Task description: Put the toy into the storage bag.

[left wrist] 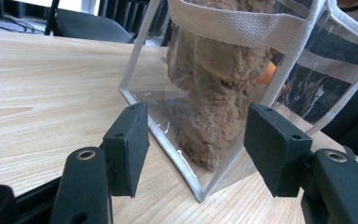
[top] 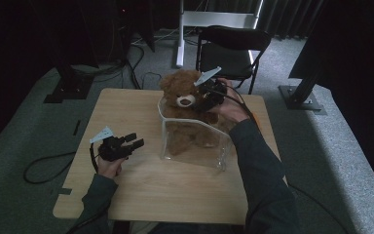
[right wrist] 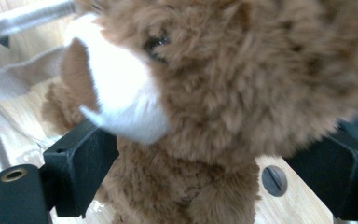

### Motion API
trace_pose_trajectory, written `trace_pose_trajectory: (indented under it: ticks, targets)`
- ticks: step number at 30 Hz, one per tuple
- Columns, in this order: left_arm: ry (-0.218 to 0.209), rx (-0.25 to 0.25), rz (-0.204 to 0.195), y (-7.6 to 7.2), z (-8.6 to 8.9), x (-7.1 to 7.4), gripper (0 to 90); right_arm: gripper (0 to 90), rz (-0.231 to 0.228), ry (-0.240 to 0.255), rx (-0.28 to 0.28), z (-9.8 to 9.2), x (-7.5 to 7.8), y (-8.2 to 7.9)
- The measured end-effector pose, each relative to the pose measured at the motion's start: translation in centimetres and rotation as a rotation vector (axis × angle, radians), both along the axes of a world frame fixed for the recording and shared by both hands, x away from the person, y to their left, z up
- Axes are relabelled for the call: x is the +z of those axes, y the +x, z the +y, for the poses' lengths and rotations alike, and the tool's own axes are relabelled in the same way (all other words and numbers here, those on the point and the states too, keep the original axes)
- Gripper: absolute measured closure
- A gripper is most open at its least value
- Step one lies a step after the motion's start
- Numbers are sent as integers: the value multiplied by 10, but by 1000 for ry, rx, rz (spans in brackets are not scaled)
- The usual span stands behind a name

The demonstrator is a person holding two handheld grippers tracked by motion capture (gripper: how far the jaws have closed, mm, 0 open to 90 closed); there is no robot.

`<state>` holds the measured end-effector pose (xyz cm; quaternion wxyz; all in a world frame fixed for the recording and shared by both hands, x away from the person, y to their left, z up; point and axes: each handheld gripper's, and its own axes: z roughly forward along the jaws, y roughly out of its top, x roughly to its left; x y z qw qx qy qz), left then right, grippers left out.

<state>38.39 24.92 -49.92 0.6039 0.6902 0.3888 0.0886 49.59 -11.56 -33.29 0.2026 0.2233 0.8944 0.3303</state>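
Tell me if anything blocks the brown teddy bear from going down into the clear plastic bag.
Nothing visible does. The brown plush teddy bear already sits with its legs inside the clear plastic bag with white trim, head above the rim. The right gripper straddles its neck; the left gripper waits apart.

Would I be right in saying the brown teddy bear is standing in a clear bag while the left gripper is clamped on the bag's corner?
Not quite: the left gripper is open, its jaws apart on either side of the clear bag corner without pressing it, as the left gripper view shows. The teddy bear is indeed in the bag.

Right claw (top: 209, 96) grips teddy bear (top: 182, 95) in clear bag (top: 195, 146); left claw (top: 131, 143) rests apart.
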Motion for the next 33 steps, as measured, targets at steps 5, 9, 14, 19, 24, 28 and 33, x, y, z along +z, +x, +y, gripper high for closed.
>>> trace_pose_trajectory:
  ticks: [5, 9, 14, 19, 24, 28, 33]
  targets:
    - [0, -2, 4, 1, -2, -1, 409, 121, 47, 126, 6, -9, 7, 3]
    - [3, -5, 4, 0, -2, -1, 409, 132, 56, 157, -12, -9, 5, 7]
    - [3, -4, 5, 1, -2, -1, 409, 135, 34, 192, -24, -3, 8, 6]
    - [2, -4, 5, 1, -2, -1, 409, 115, 52, 238, -57, 0, 8, 10]
    - [5, -6, 4, 1, -3, -1, 409, 134, 40, 263, -75, 7, 9, 9]
    - [3, -3, 3, 0, -3, -1, 409, 209, 29, 274, -77, 11, 7, 8]
    - [2, -5, 2, 0, -3, -1, 409, 284, 26, 217, -42, 19, 4, 3]
